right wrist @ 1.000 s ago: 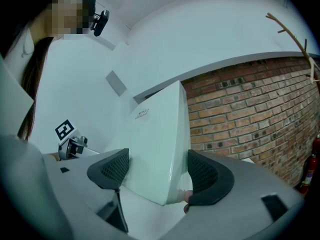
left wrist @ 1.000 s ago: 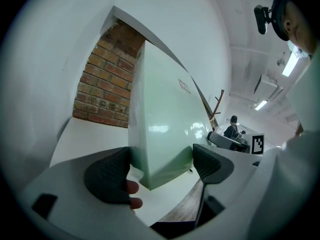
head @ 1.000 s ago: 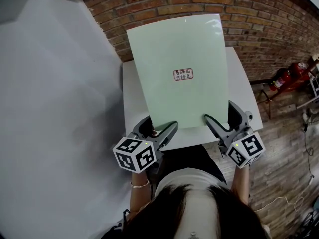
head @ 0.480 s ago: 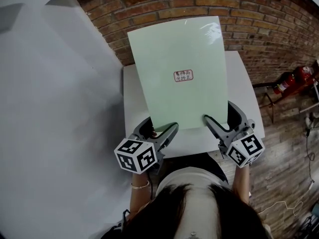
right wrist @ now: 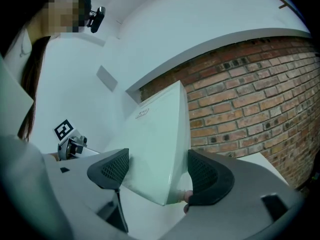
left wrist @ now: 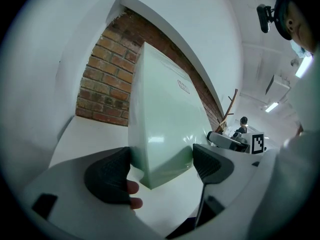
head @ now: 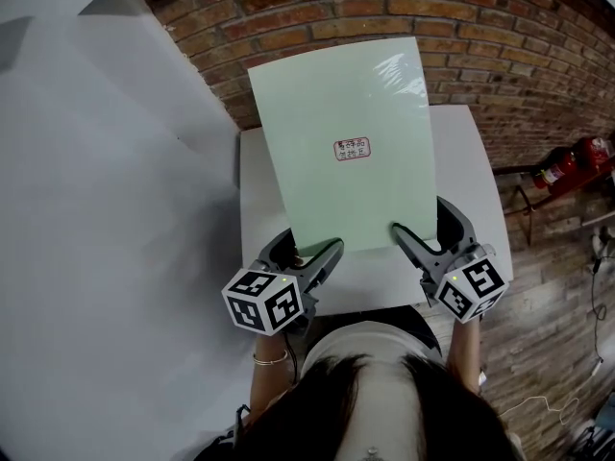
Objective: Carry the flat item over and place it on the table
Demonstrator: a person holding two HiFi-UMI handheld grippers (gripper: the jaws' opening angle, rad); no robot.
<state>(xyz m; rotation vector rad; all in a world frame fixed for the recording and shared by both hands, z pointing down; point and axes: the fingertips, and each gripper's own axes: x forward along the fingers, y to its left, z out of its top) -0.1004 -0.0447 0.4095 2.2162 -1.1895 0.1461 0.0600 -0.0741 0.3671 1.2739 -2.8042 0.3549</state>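
A pale green flat board (head: 346,142) with a small red-printed label (head: 353,148) hangs above the white table (head: 471,190), its far end reaching past the table's back edge. My left gripper (head: 307,246) straddles the board's near left corner. My right gripper (head: 419,214) straddles the near right corner. In the left gripper view both pads press on the board (left wrist: 165,129), and fingers (left wrist: 132,194) show under the left pad. The right gripper view shows the board (right wrist: 155,149) held the same way between its pads.
A brick wall (head: 384,8) rises behind the table. A white wall (head: 96,209) runs along the left. At the right are wooden flooring (head: 557,305), a red fire extinguisher (head: 577,157) and a loose cable (head: 548,401).
Both grippers keep the same hold on the board. The table and the fire extinguisher have slid slightly right in view, and the table's back edge sits a little lower.
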